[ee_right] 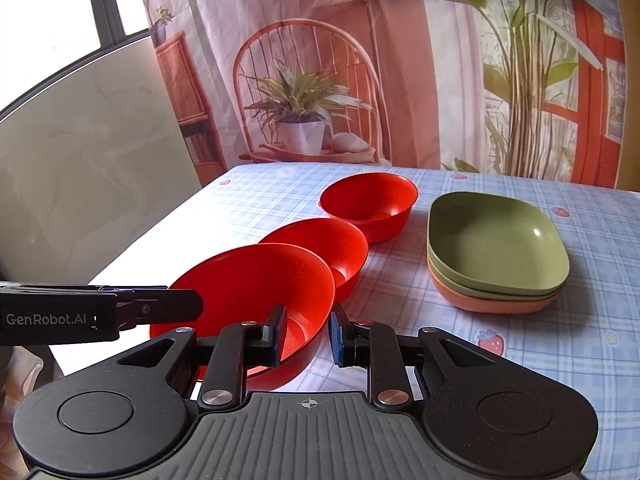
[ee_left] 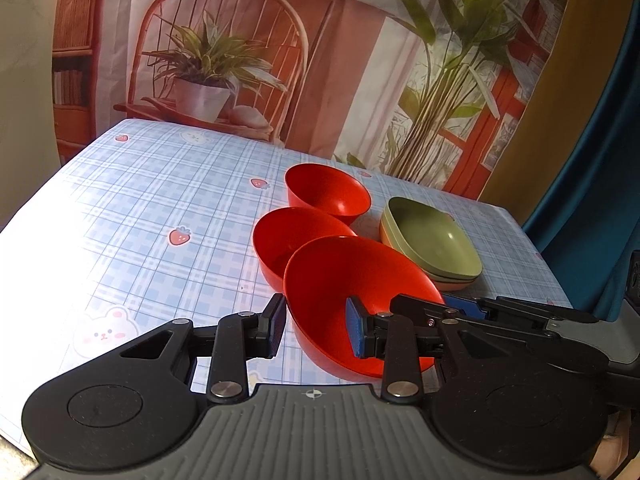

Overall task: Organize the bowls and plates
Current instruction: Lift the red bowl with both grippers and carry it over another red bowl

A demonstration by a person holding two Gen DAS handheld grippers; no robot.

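Observation:
Three red bowls stand in a row on the checked tablecloth [ee_left: 140, 200]. The nearest red bowl [ee_left: 360, 272] [ee_right: 248, 280] is gripped from both sides and looks tilted, slightly off the cloth. My left gripper [ee_left: 316, 328] [ee_right: 196, 304] is shut on its left rim, one finger outside and one inside. On the opposite rim my right gripper [ee_right: 306, 334] [ee_left: 440, 304] is shut. Behind it sit the middle red bowl [ee_left: 288, 236] [ee_right: 332, 240] and the far red bowl [ee_left: 328, 188] [ee_right: 368, 204]. Green plates [ee_left: 432, 240] [ee_right: 492, 236] are stacked on an orange plate [ee_right: 492, 304].
A printed curtain with a chair and plants [ee_left: 224, 64] hangs behind the table's far edge. A blue drape [ee_left: 592, 200] hangs at the right. A pale panel [ee_right: 80, 160] and a window stand left of the table. The cloth's left half [ee_left: 120, 240] is bare.

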